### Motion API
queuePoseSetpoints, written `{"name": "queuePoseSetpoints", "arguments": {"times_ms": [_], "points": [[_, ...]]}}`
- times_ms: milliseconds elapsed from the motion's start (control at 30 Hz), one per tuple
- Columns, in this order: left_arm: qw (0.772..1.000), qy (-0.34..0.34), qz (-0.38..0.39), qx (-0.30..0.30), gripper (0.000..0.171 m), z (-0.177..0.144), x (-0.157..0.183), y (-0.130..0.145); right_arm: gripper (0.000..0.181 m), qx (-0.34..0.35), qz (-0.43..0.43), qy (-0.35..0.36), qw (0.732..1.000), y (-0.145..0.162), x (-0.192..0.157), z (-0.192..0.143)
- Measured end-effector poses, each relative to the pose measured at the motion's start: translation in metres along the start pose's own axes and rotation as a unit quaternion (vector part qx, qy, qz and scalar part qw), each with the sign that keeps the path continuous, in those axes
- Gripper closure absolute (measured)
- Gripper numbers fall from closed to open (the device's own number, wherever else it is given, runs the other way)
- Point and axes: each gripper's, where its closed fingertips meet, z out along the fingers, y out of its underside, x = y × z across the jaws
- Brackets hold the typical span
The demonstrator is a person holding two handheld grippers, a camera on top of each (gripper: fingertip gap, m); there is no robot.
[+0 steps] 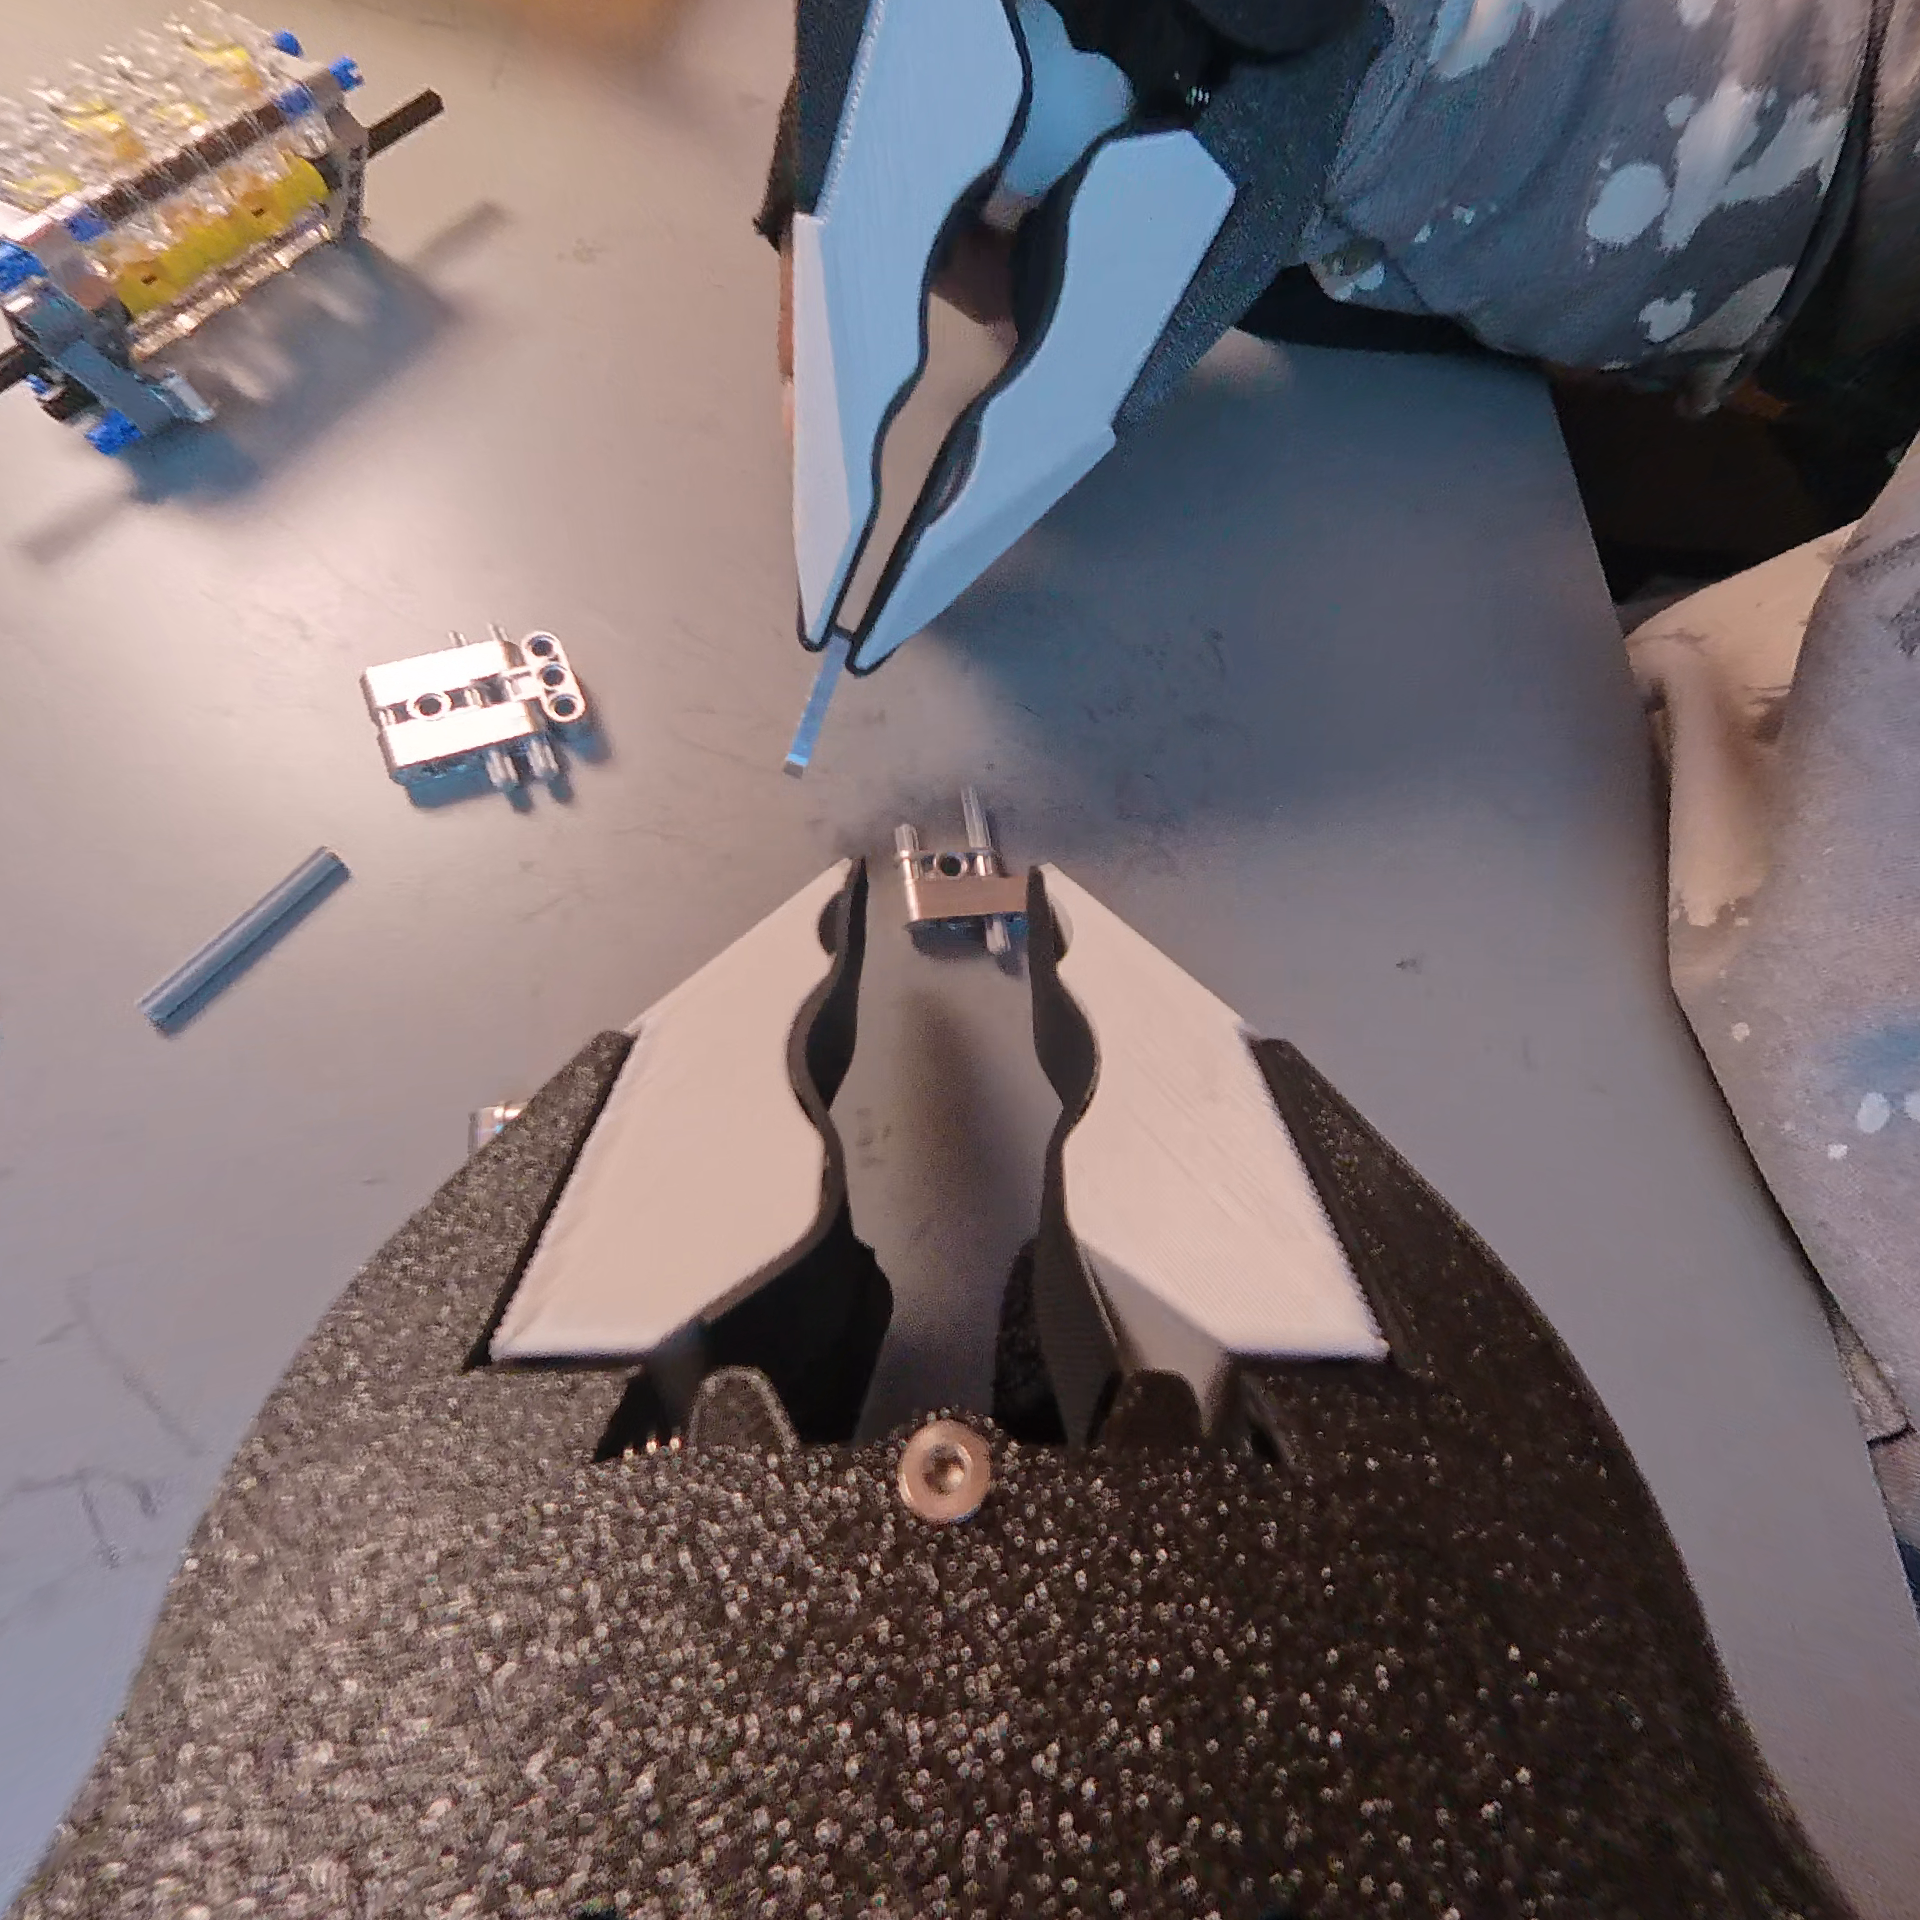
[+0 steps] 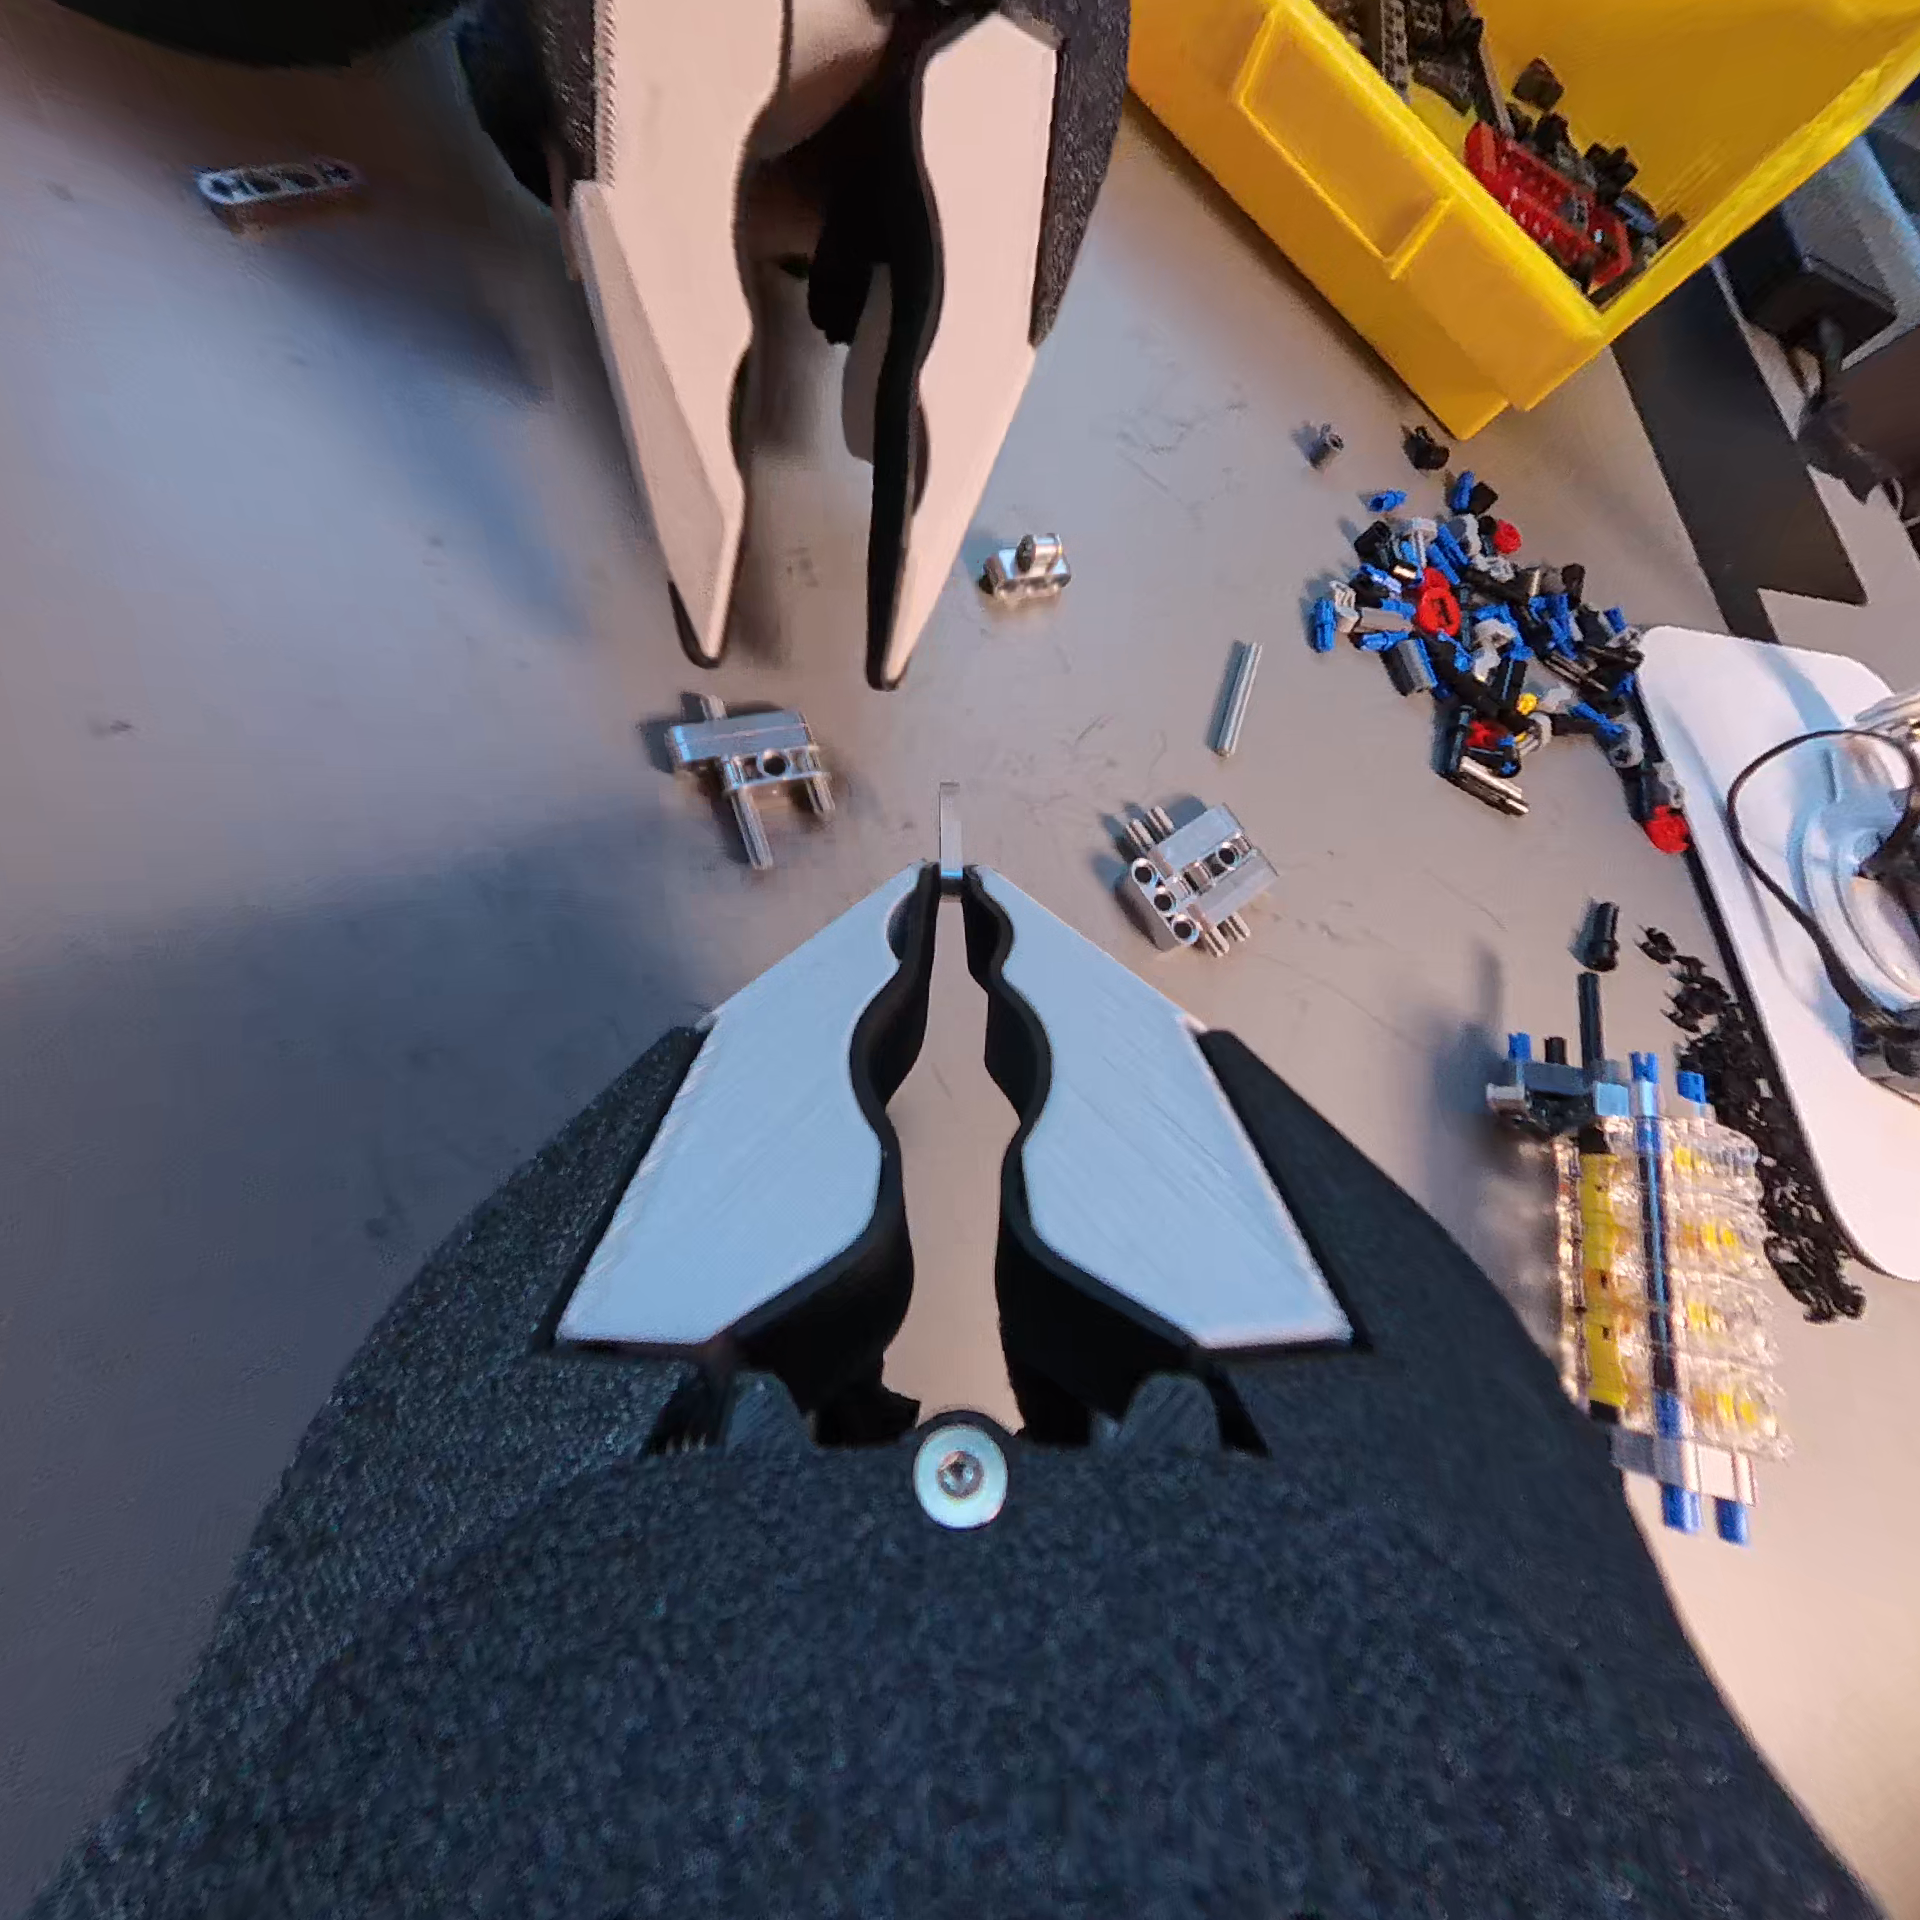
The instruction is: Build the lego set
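Two tools: both work over one grey worktop (image 1: 1299, 582), tips facing each other.
Left tool (image 1: 945, 883): fingers spread apart, nothing gripped. A small grey pin connector block (image 1: 956, 878) lies on the worktop between the fingertips; contact with the pads cannot be told.
Right tool (image 2: 943, 878): fingers closed on a thin grey axle piece (image 2: 948, 831), which juts out past the tips. In the left wrist view the same axle piece hangs from the tool above the worktop, just beyond the connector block and apart from it.
Open room: bare worktop lies around the connector block on all sides; the nearest neighbour is a grey beam assembly (image 1: 473, 707) to the left, near but not touching.
Other loose parts: a grey rod (image 1: 244, 940) lies left of the left tool; a second small grey connector (image 2: 1023, 569) lies beside the left tool in the right wrist view.
Far objects: a clear, yellow and blue block assembly (image 1: 156, 239) stands well apart at far left; a heap of blue, black and red small parts (image 2: 1496, 644) and a yellow bin (image 2: 1382, 208) lie farther off.
Edge: the worktop's edge (image 1: 1590, 499) runs along the right, with paint-spotted cloth (image 1: 1610, 156) beyond it.
Surface: matt grey, scuffed, faintly marked.
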Motion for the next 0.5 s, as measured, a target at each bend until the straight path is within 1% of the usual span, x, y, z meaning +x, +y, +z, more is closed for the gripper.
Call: {"name": "queuePoseSetpoints", "arguments": {"times_ms": [233,300,367,500], "points": [[0.998,-0.017,0.023,-0.052,0.134,0.011,0.003,0.014,0.179,-0.043,-0.003,-0.008,0.999,0.016,-0.002,0.001],[0.997,-0.023,0.032,-0.062,0.135,0.015,0.004,0.016,0.179,-0.052,-0.008,-0.009,0.999,0.017,-0.004,0.001],[0.996,-0.035,0.042,-0.065,0.141,0.016,0.002,0.016,0.179,-0.061,-0.013,-0.01,0.998,0.019,-0.005,0.0],[0.996,-0.035,0.042,-0.066,0.141,0.016,0.002,0.016,0.179,-0.084,0.004,-0.015,0.996,0.03,-0.004,0.002]]}}
